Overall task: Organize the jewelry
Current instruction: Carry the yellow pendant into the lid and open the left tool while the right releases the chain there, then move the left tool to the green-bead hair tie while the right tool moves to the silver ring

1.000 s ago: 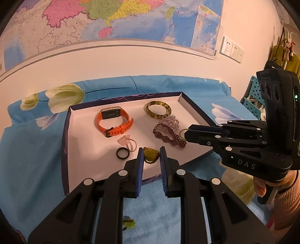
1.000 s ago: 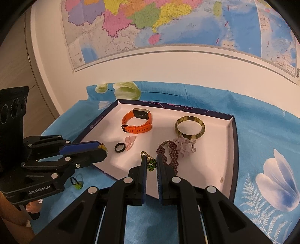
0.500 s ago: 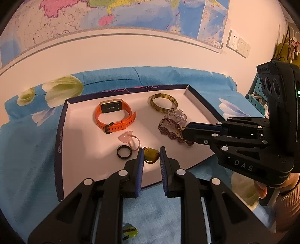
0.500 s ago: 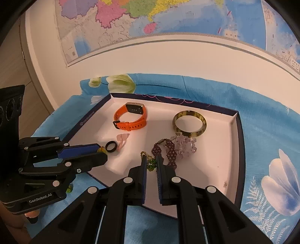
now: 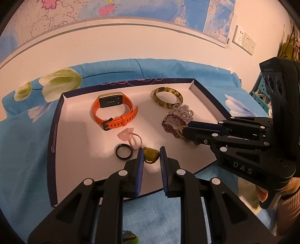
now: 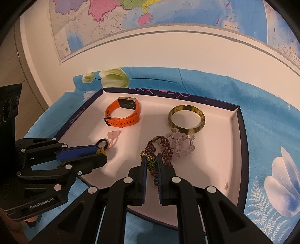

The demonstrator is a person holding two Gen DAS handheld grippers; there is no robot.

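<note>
Jewelry is laid out in a shallow white tray (image 5: 56, 135) with a dark blue rim, set on a blue flowered cloth (image 6: 271, 131). At the back of the tray an orange smartwatch (image 5: 114, 114) is seen, and beside it a tortoiseshell bangle (image 5: 167, 97). A clear crystal bracelet (image 6: 181, 143) lies touching a purple beaded bracelet (image 6: 166, 150) — the two are tangled together near the tray's right half. A black ring (image 5: 124, 151) sits near the front edge, with a pink charm on a cord (image 5: 129, 134) just behind it.

The left gripper (image 5: 151, 159) is held over the tray's front edge, its fingers clenched on a yellow-green pendant (image 5: 151, 155) that shows between the blue pads. The right gripper (image 6: 151, 165) is poised over the purple bracelet; its fingers are clamped on a green beaded charm (image 6: 151, 163) with a thin gold loop trailing from it. A second small green piece (image 5: 130, 238) is glimpsed on the cloth under the left gripper, too blurred to be made out. On the wall behind, a coloured map (image 6: 168, 15) is hung.
</note>
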